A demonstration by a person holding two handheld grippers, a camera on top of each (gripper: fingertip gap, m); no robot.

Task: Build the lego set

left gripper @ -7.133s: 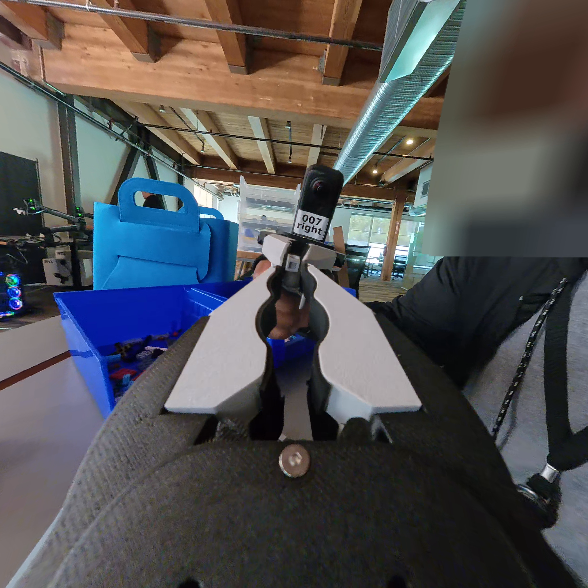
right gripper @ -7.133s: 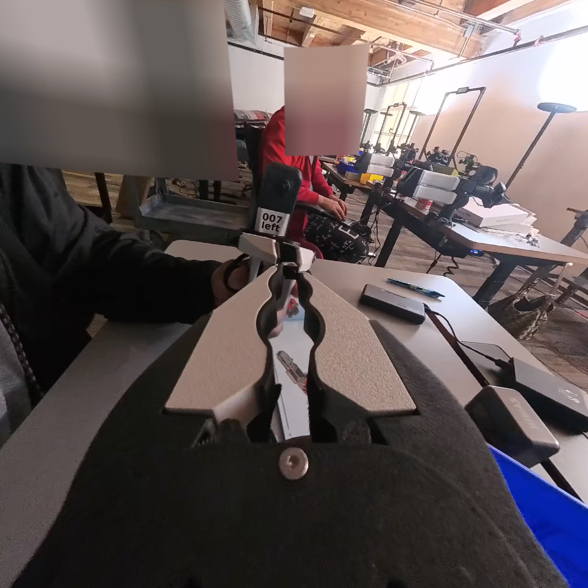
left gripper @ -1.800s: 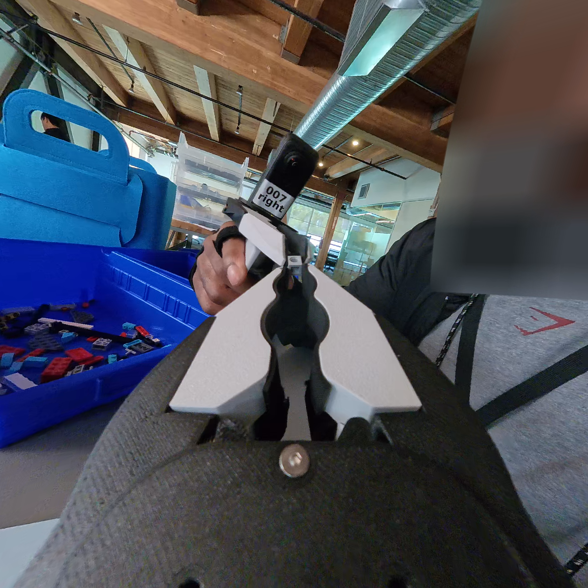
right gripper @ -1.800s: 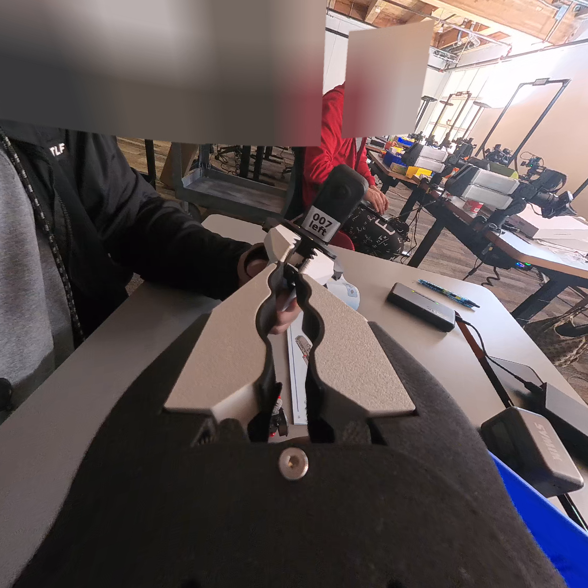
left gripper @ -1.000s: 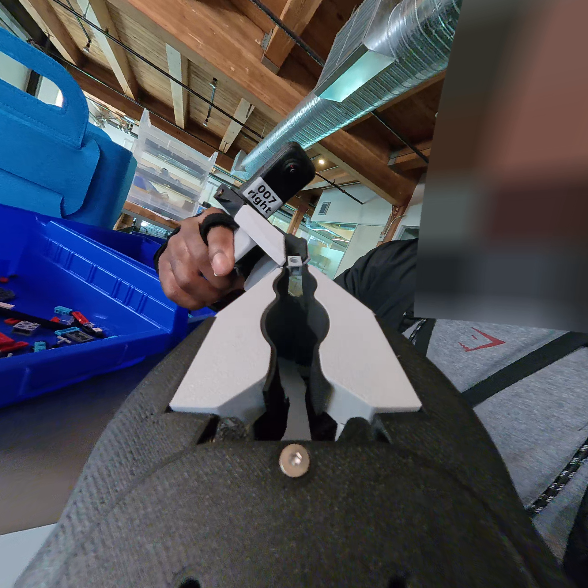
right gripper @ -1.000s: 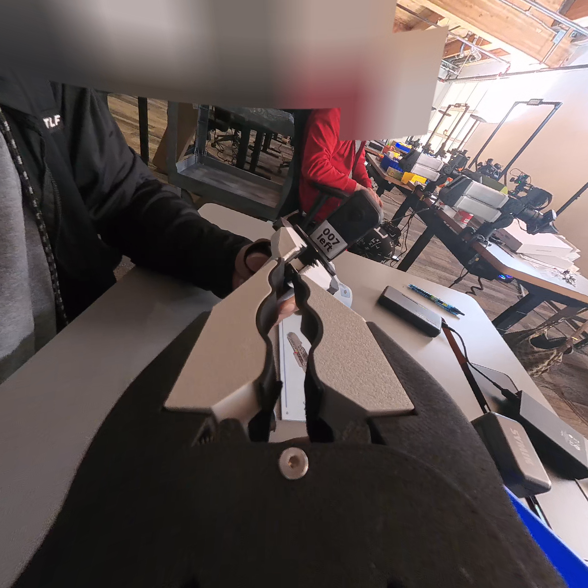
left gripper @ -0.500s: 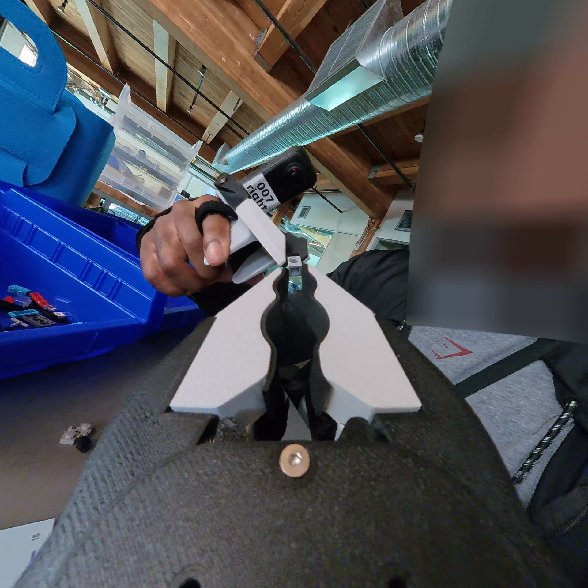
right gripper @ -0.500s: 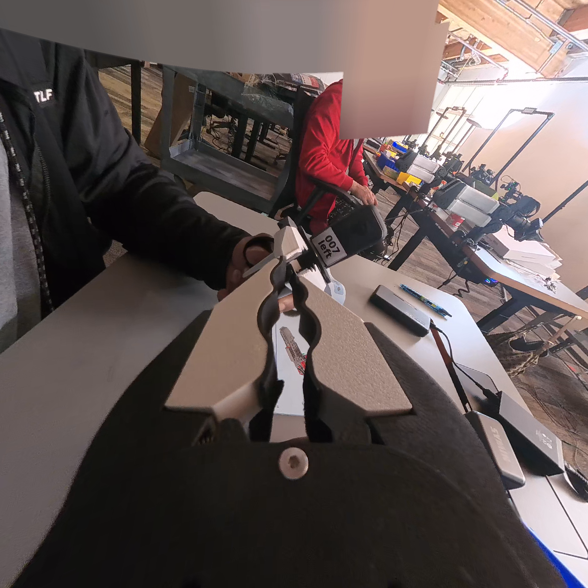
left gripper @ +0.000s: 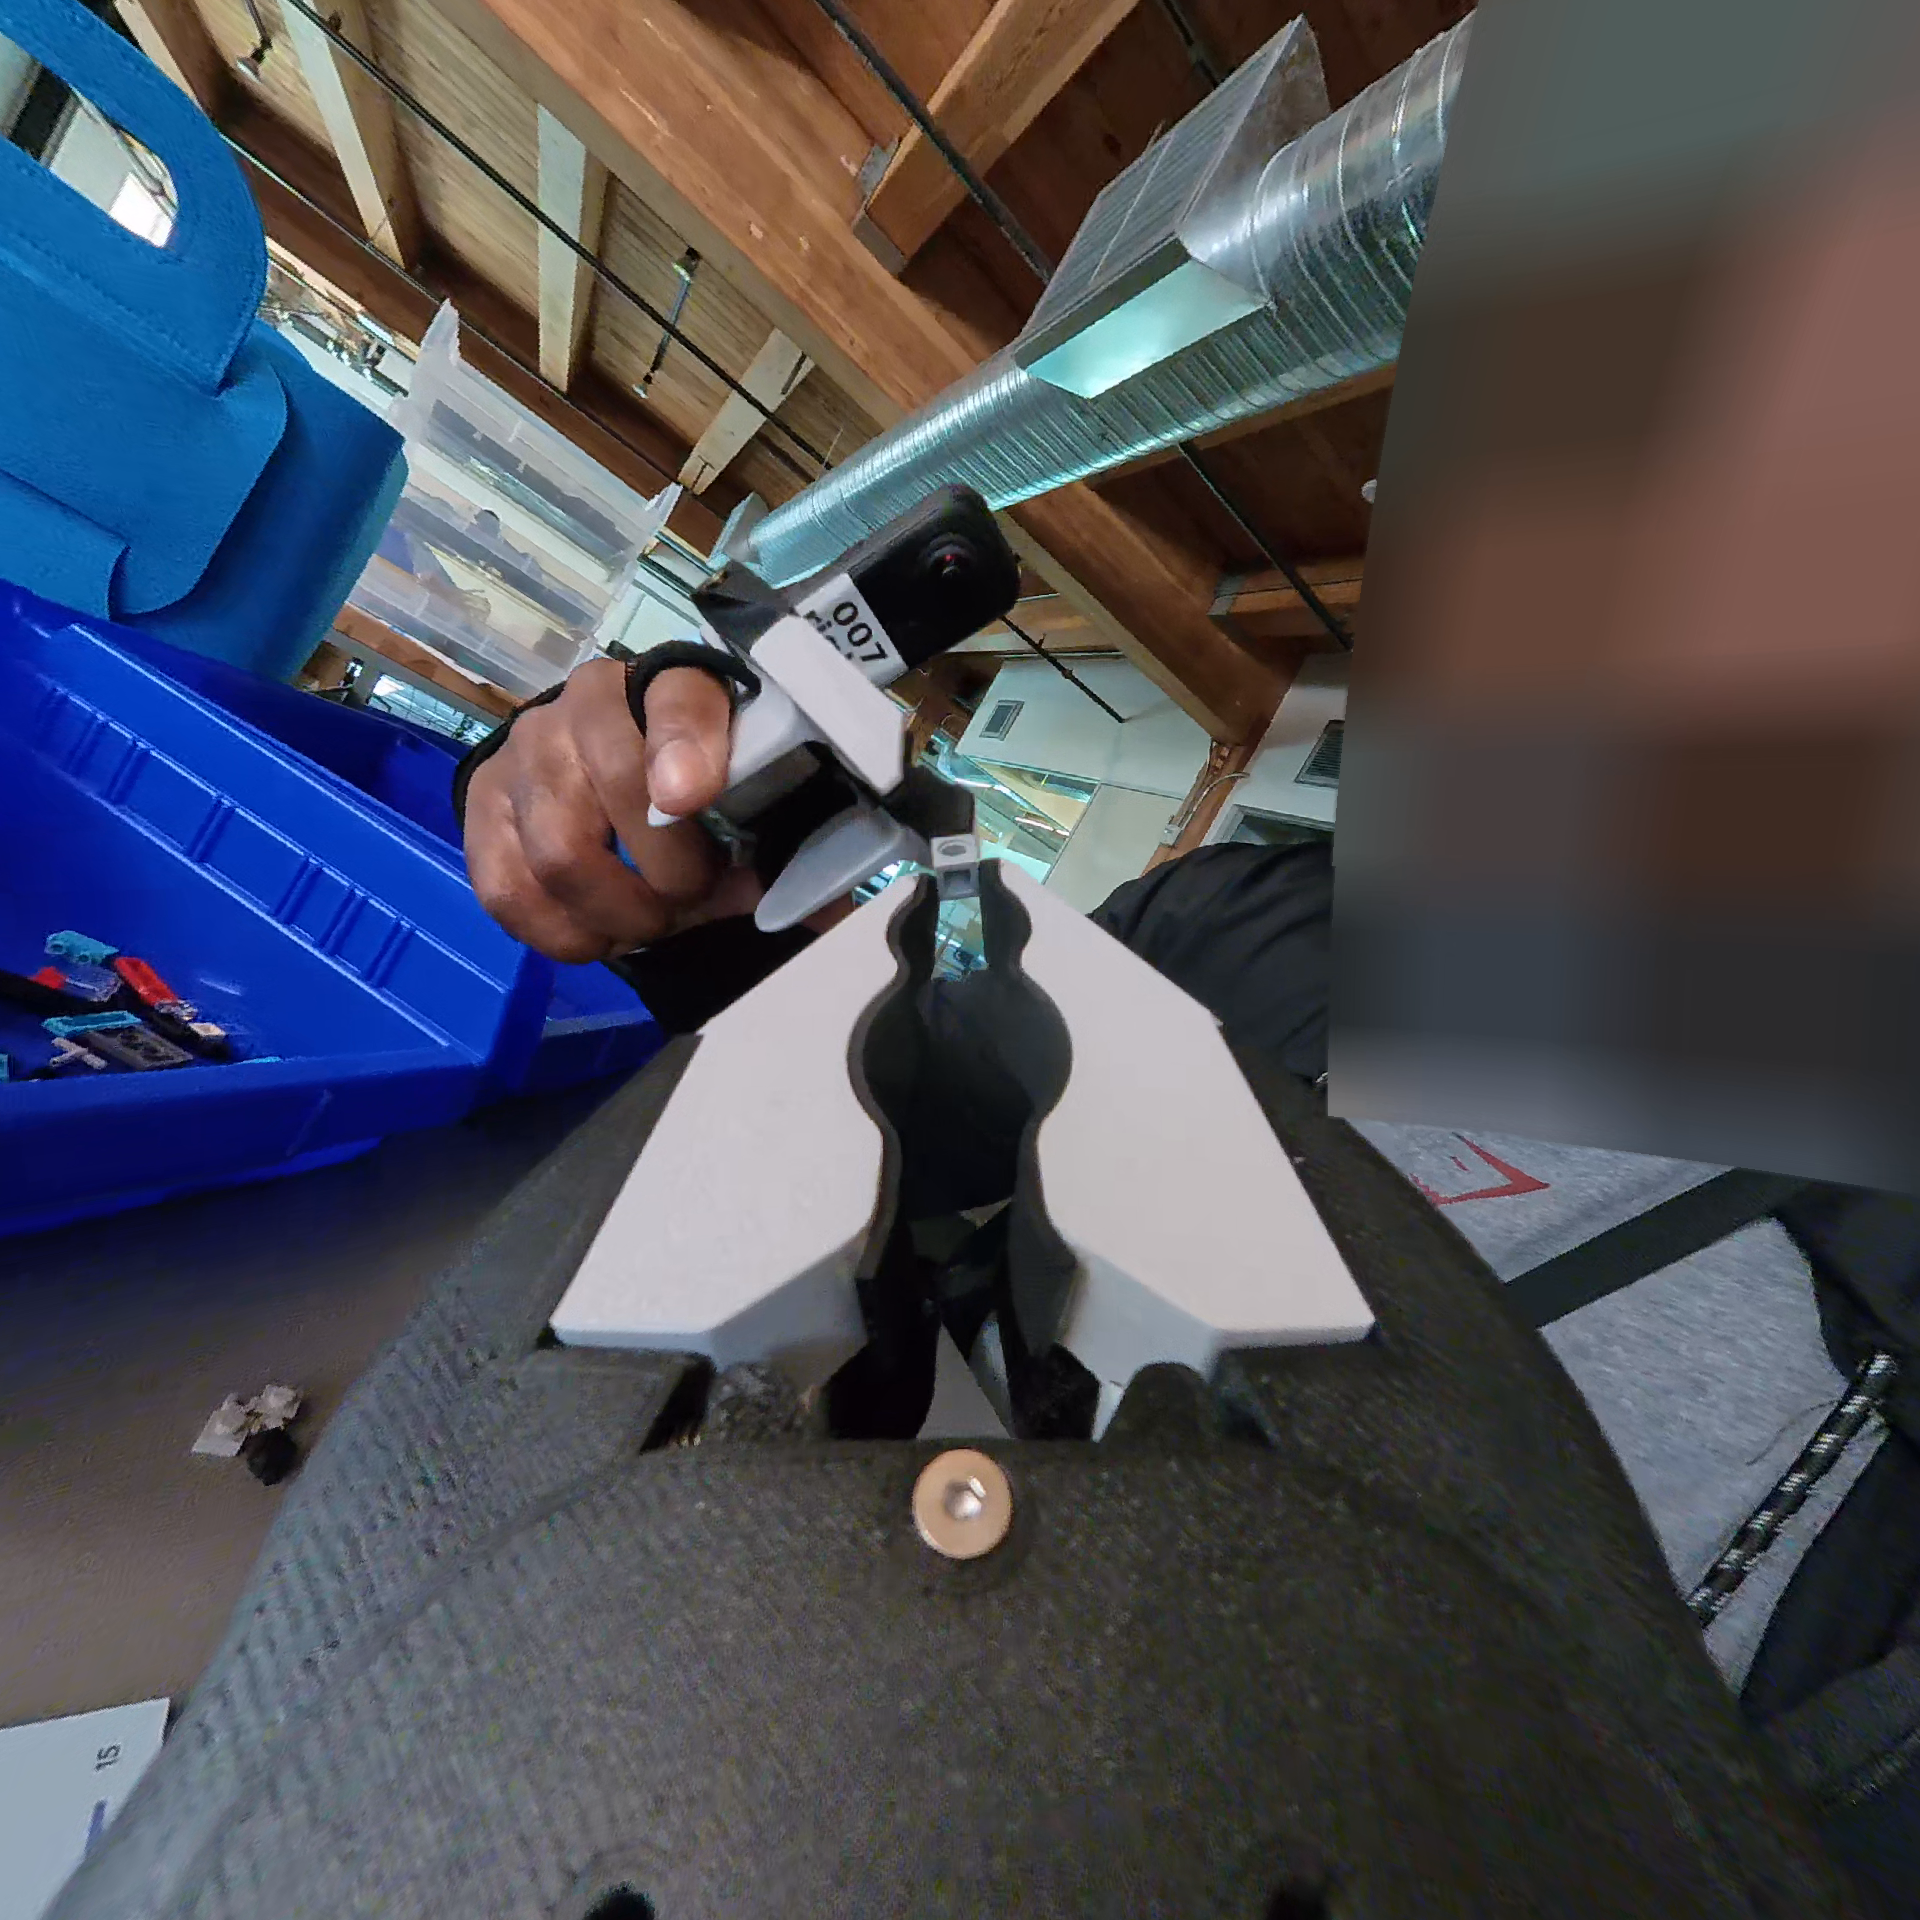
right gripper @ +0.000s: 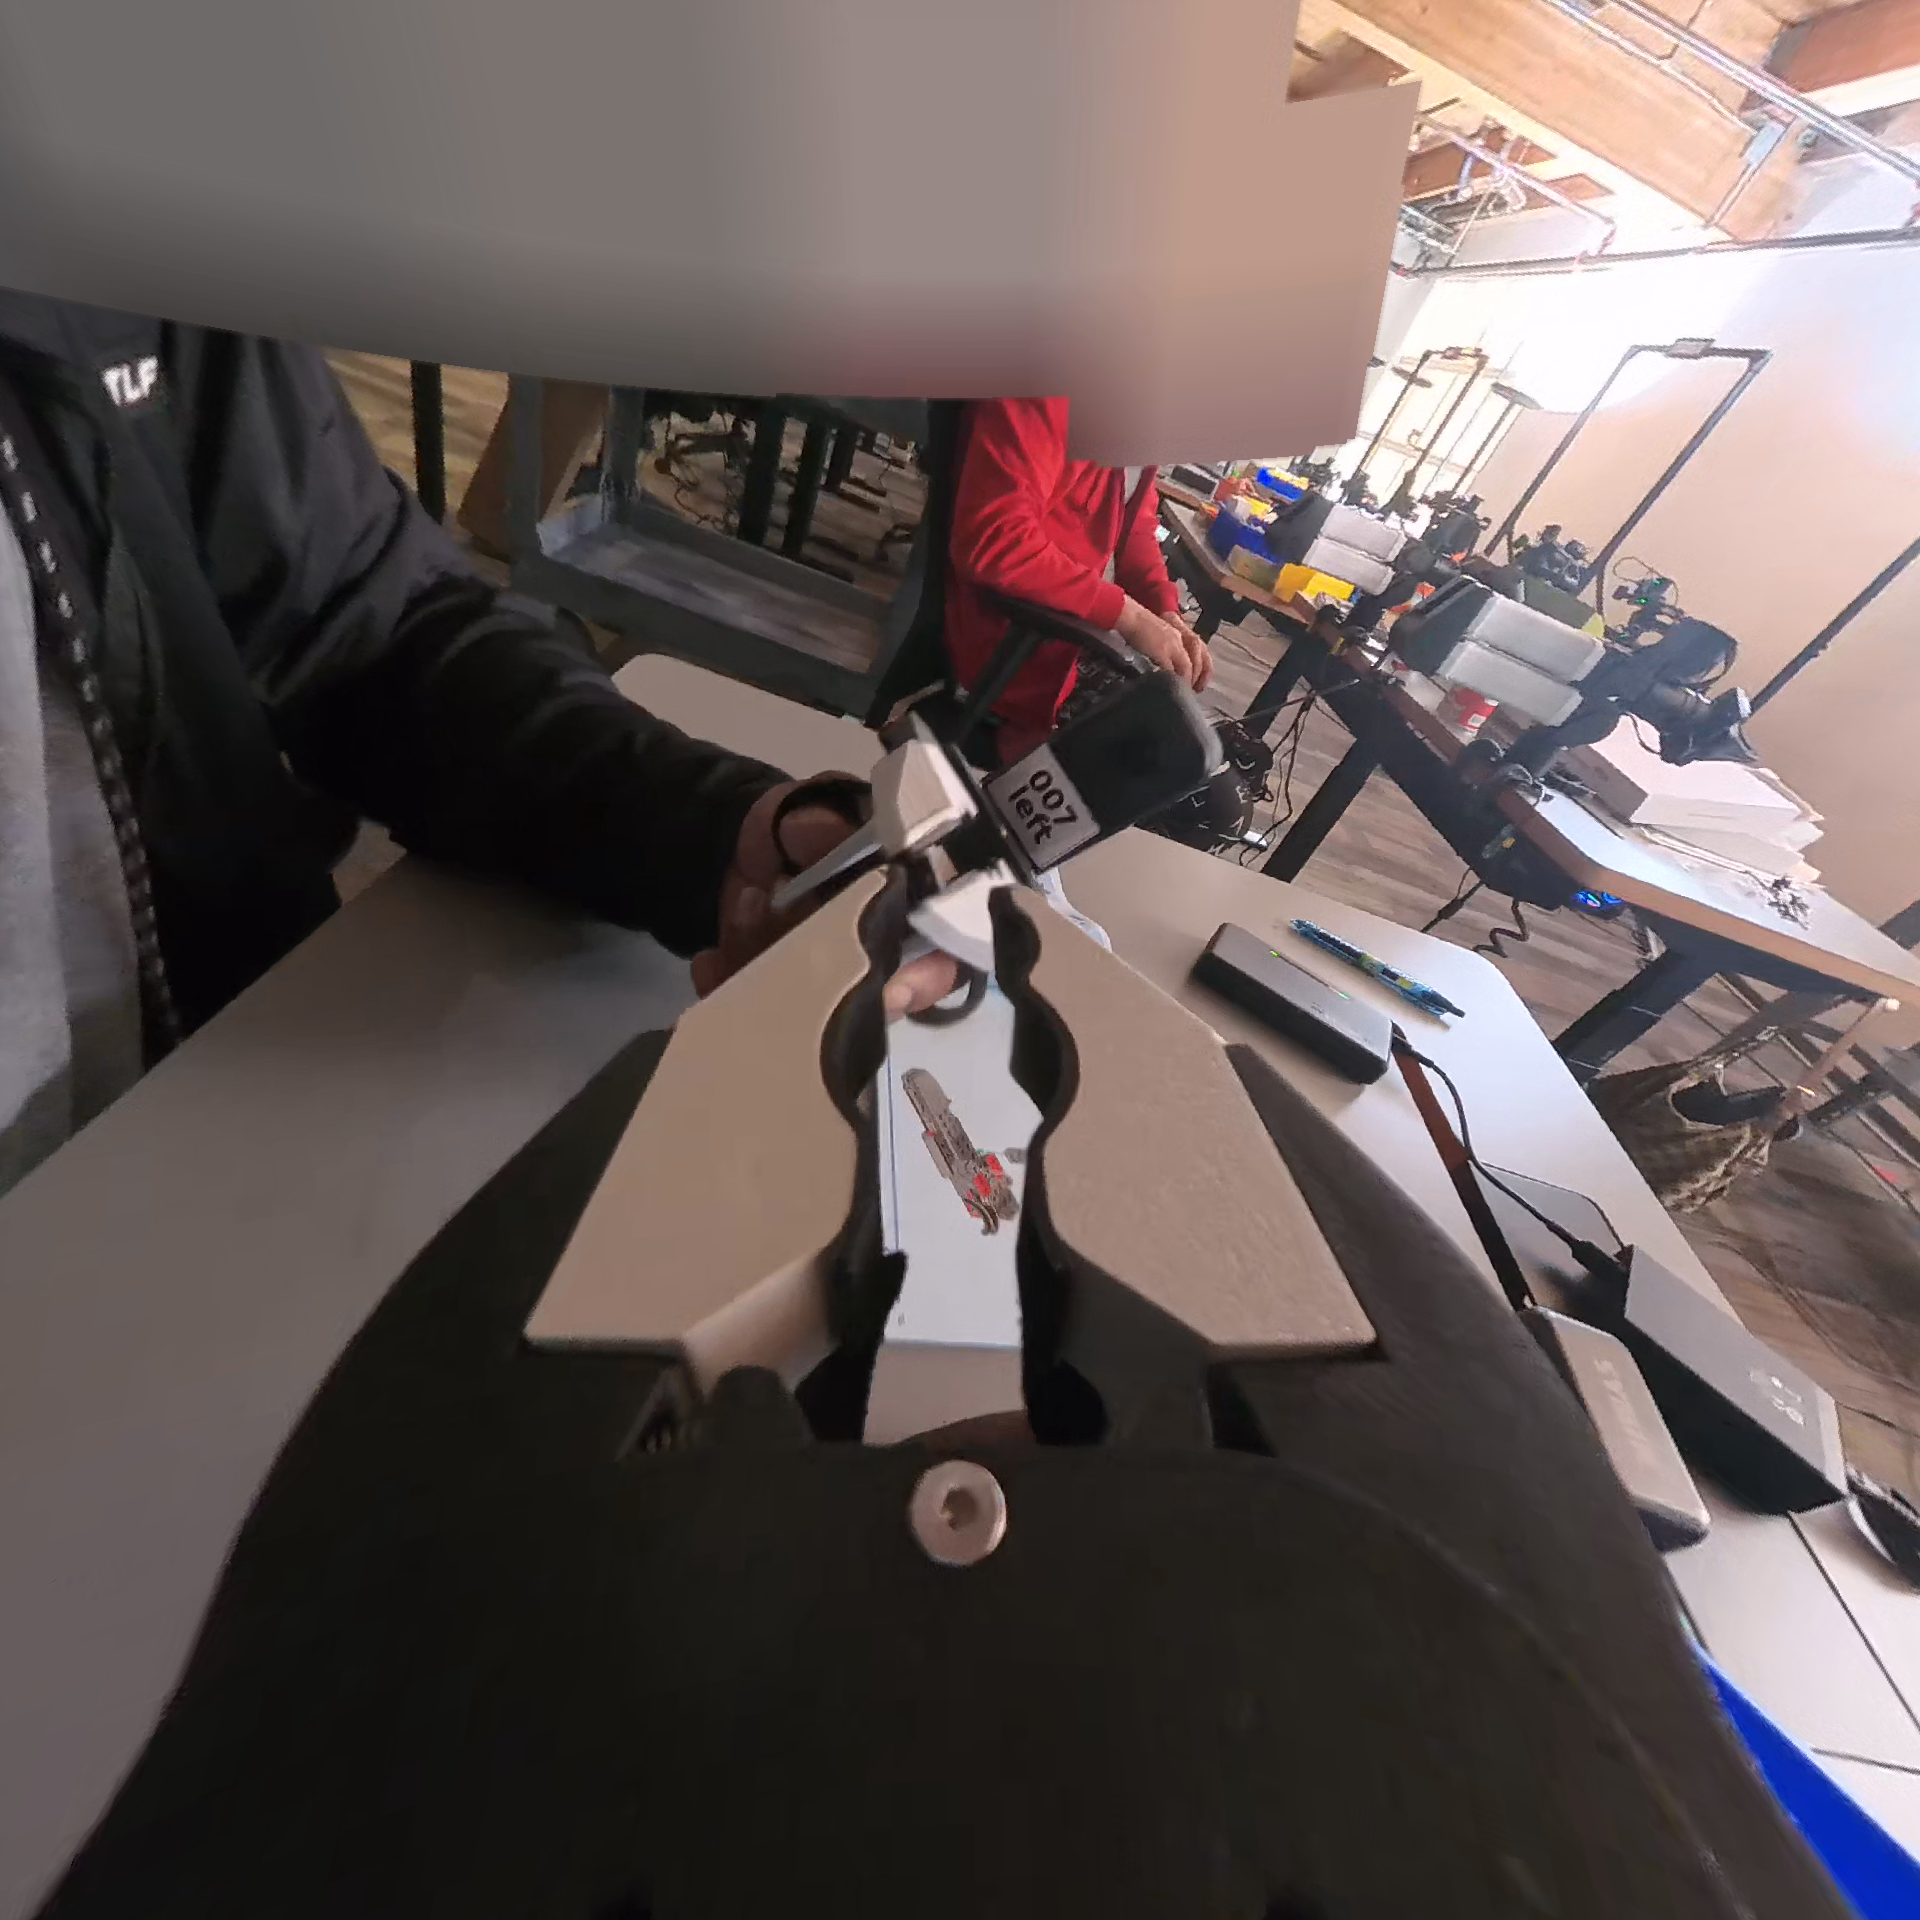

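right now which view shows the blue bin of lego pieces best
The left wrist view. The blue bin fills its left side, with the inside wall, rim and loose lego pieces on its floor all visible. The right wrist view shows only a sliver of blue at the bottom right edge, and none of the contents.

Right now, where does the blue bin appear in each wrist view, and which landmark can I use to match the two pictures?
Left wrist view: the blue bin fills the left side, with loose pieces inside it.
Right wrist view: only a blue sliver of it shows in the bottom right corner.
Shared landmark: the white instruction sheet lies in the bottom left corner of the left view and shows between the fingers in the right view.
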